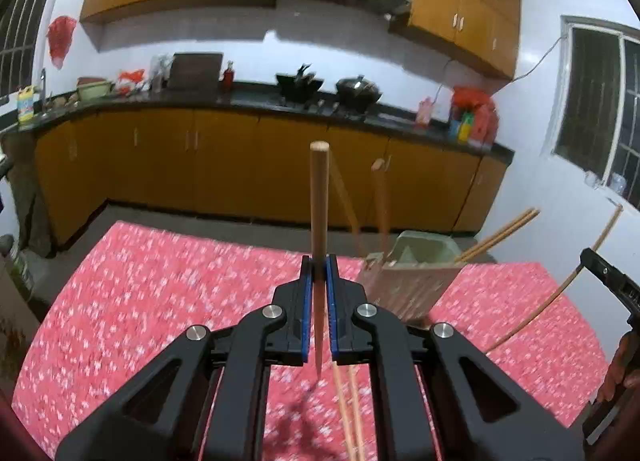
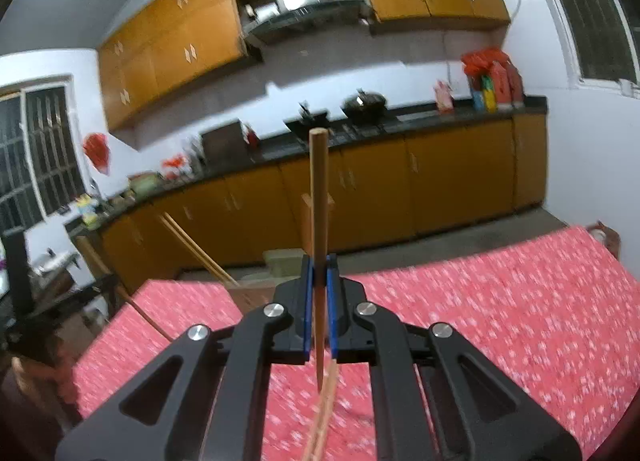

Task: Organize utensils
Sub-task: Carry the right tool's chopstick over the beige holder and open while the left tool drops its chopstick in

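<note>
My left gripper [image 1: 319,265] is shut on a wooden chopstick [image 1: 319,197] that stands upright between its blue pads, above the red flowered tablecloth [image 1: 160,301]. Just right of it is a pale utensil holder [image 1: 412,285] with several chopsticks [image 1: 500,233] leaning out. A pair of loose chopsticks [image 1: 348,413] lies on the cloth below. My right gripper [image 2: 319,265] is likewise shut on an upright chopstick [image 2: 319,197], with the holder [image 2: 280,261] partly hidden behind it. Another loose pair [image 2: 324,413] lies under its jaws.
Beyond the table's far edge [image 1: 240,237] run a kitchen floor, orange cabinets [image 1: 200,165] and a dark counter with pots [image 1: 356,89]. A hand [image 1: 616,365] with the other gripper shows at the right edge of the left wrist view.
</note>
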A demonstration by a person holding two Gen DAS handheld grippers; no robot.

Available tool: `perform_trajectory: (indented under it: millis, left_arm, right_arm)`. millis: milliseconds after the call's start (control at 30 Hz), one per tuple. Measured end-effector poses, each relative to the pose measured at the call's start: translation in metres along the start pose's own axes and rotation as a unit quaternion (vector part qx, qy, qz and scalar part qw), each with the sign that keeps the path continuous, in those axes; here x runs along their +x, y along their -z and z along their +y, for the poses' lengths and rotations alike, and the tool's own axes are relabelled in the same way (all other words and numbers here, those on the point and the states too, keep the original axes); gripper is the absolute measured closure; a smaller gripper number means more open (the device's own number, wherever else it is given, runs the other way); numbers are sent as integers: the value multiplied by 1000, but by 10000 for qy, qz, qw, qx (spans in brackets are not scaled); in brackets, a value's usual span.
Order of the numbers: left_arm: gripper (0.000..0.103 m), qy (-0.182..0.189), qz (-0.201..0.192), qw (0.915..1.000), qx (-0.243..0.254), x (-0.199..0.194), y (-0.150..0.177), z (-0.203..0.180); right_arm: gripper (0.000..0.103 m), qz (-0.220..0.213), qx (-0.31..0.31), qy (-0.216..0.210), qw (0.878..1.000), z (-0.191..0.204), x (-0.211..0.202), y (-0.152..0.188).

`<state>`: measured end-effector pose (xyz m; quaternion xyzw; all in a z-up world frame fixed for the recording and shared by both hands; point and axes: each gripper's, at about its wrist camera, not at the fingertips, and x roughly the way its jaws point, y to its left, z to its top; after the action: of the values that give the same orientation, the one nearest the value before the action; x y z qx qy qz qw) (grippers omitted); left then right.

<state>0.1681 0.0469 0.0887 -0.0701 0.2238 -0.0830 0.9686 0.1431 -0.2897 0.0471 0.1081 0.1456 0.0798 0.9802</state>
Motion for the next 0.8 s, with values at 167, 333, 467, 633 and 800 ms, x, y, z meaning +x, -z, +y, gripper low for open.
perform_trajectory:
  millis: [167, 333, 467, 633, 800]
  left_arm:
    - [96, 160, -338, 9993, 62, -4, -26, -22]
    - [96, 256, -777, 9966, 58, 1, -58, -48]
    - [96, 260, -1022, 9944, -60, 13, -75, -60]
    - [96, 167, -1207, 9924, -188, 30, -79, -67]
    - [96, 73, -1368, 9901, -290, 36, -76, -67]
  right_arm:
    - [95, -513, -13, -213, 9985, 18, -4, -32]
    - [95, -1000, 42, -190, 9948, 33, 13, -54]
    - [95, -1268, -8, -13, 9919, 40, 36, -66]
    - [95, -1149, -135, 195, 9931, 40, 73, -65]
    - [95, -887, -158, 226, 9957, 39, 96, -56]
